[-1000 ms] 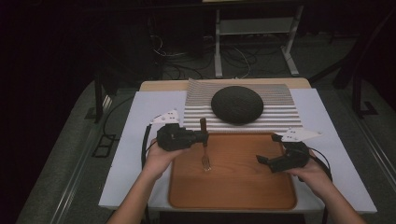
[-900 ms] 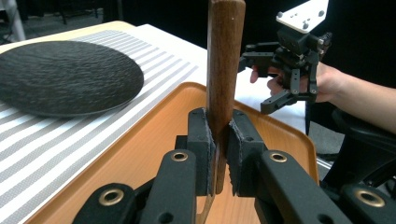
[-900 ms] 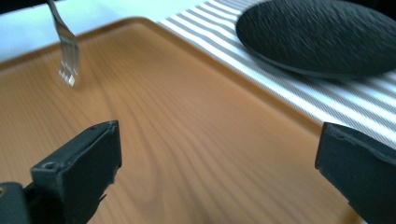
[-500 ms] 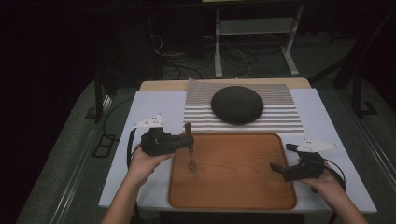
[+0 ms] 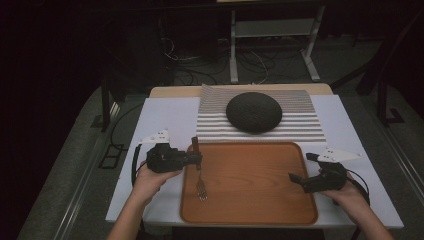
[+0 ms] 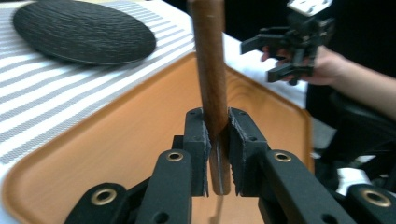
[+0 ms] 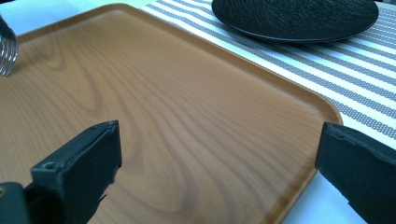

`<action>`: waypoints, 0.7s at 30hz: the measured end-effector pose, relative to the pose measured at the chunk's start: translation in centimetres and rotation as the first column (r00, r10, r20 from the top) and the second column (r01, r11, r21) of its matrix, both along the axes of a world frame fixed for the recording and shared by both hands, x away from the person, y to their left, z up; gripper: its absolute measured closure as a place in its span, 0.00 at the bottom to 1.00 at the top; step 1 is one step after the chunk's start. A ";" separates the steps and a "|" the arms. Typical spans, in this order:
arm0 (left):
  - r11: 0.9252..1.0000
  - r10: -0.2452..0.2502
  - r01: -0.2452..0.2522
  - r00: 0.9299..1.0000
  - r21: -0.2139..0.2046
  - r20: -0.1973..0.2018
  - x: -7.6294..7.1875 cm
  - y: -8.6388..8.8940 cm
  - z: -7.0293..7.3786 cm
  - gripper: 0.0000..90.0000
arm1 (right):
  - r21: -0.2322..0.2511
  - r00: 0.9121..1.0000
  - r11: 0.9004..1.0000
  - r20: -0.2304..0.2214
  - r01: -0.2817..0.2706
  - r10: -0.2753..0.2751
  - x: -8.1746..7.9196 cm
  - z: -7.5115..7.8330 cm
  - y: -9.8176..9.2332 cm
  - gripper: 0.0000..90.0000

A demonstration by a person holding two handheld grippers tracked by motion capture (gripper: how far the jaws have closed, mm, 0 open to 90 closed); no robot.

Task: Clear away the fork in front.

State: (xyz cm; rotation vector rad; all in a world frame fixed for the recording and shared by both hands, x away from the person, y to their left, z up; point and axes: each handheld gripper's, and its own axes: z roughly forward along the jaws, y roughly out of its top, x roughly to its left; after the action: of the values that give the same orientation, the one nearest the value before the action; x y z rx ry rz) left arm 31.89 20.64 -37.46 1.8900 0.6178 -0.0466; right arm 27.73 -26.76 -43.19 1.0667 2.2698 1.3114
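Our left tool (image 5: 196, 159) has just been easing its pinch on the fork (image 5: 199, 170) standing at the tray's (image 5: 250, 212) left edge; it could topple. Our right tool (image 5: 301, 168) gapes wide, empty.

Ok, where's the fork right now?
In the high view, the fork is at the tray's left edge, handle between the left gripper's jaws, tines on the tray.

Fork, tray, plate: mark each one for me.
fork (image 5: 201, 187), high view, on the tines near the tray's left edge.
tray (image 5: 260, 180), high view, on its bare wooden floor.
plate (image 5: 254, 111), high view, on the middle of its dark top.
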 end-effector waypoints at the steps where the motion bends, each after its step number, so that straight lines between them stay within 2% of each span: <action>1: 1.000 0.015 -0.016 1.000 0.023 0.014 0.4 -0.1 -0.3 0.84 | 0.001 1.000 1.000 -0.001 -0.001 0.001 0.0 0.0 0.0 0.01; 8: 0.994 0.057 -0.058 0.998 0.092 0.014 2.1 -0.5 -1.5 0.77 | -0.006 1.000 1.000 -0.001 -0.004 0.004 0.1 -0.1 0.2 0.01; 13: 0.990 0.055 -0.051 0.998 0.133 -0.030 3.2 -0.9 -2.8 0.73 | -0.008 1.000 1.000 0.003 -0.008 0.008 0.1 -0.1 0.2 0.01; 14: 0.990 0.055 -0.051 0.998 0.133 -0.030 3.2 -0.9 -2.8 0.73 | -0.008 1.000 1.000 0.003 -0.008 0.008 0.1 -0.1 0.2 0.01; 20: 0.993 0.054 -0.043 0.994 0.114 -0.098 3.4 -0.7 -4.1 0.72 | -0.012 1.000 1.000 0.007 -0.013 0.013 0.0 -0.1 0.3 0.01; 21: 0.993 0.054 -0.043 0.994 0.114 -0.098 3.4 -0.7 -4.1 0.72 | -0.012 1.000 1.000 0.007 -0.013 0.013 0.0 -0.1 0.3 0.01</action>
State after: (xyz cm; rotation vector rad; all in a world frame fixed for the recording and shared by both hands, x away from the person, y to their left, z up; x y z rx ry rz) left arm 35.25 19.94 -41.59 1.9888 0.7485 -0.0779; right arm 27.76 -26.48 -43.25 1.0430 2.2802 1.3026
